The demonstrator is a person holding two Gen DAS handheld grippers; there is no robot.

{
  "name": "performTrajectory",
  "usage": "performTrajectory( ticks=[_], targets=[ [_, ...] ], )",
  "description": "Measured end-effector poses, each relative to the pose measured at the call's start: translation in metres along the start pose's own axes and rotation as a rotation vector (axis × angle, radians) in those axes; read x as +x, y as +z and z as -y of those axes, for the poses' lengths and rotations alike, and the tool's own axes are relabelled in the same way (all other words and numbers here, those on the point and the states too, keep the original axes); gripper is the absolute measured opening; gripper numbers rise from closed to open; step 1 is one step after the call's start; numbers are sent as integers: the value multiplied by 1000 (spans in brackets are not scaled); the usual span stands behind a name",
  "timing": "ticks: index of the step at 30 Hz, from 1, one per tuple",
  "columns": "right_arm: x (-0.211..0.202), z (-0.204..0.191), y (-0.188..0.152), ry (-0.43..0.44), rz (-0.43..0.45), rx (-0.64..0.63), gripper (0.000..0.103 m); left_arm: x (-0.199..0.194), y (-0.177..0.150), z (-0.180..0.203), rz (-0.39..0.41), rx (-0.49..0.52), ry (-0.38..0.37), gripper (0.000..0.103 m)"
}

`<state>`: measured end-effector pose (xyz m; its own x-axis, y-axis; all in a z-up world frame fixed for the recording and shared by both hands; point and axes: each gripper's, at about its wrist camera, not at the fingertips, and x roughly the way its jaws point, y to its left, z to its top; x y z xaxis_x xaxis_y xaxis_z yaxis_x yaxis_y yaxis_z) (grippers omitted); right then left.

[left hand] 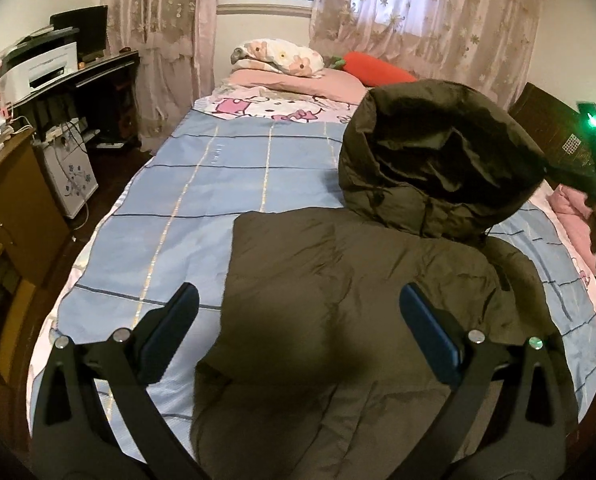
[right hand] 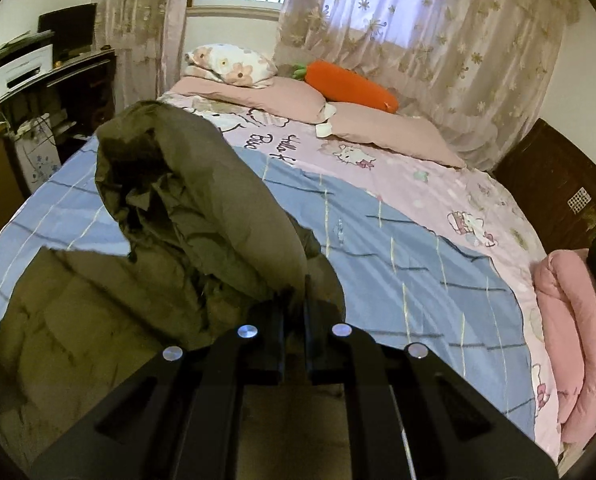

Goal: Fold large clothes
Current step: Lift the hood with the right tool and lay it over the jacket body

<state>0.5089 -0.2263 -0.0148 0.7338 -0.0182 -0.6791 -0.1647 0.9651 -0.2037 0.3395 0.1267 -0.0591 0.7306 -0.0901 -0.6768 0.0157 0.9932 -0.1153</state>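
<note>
An olive-green puffer jacket (left hand: 338, 264) lies on the blue checked bedspread (left hand: 202, 184), its body folded into a thick block. The hood (left hand: 438, 152) is lifted off the bed and stands up over the jacket's far right. My right gripper (right hand: 294, 296) is shut on the hood's edge (right hand: 186, 200), with fabric pinched between its fingers; its body shows at the right edge of the left wrist view. My left gripper (left hand: 298, 296) hangs open over the near part of the jacket, fingers wide apart and nothing between them.
Pillows (right hand: 234, 64) and an orange carrot plush (right hand: 350, 84) lie at the head of the bed. A folded pink blanket (right hand: 570, 328) sits at the bed's right edge. A desk with a printer (left hand: 42, 68) stands left, and a dark wooden cabinet (right hand: 554, 184) right.
</note>
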Motion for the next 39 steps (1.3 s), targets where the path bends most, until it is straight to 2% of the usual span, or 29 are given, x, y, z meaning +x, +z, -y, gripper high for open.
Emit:
performTrajectory(
  ticks=[7, 11, 17, 29, 37, 39],
  targets=[
    [-26, -2, -51, 14, 15, 25, 7, -14, -10, -12, -5, 23, 15, 101],
    [-33, -1, -75, 27, 10, 41, 7, -20, -11, -26, -6, -7, -10, 101],
    [-38, 1, -108, 28, -17, 72, 7, -23, -11, -37, -1, -40, 2, 101],
    [-32, 10, -139, 28, -62, 110, 7, -39, -3, -4, 45, 36, -24, 101],
    [-27, 47, -152, -1, -90, 217, 3, -32, -3, 15, 40, 72, -48, 101],
    [-20, 58, -162, 3, -126, 238, 3, -32, -4, 19, 41, 84, -48, 101]
  ],
)
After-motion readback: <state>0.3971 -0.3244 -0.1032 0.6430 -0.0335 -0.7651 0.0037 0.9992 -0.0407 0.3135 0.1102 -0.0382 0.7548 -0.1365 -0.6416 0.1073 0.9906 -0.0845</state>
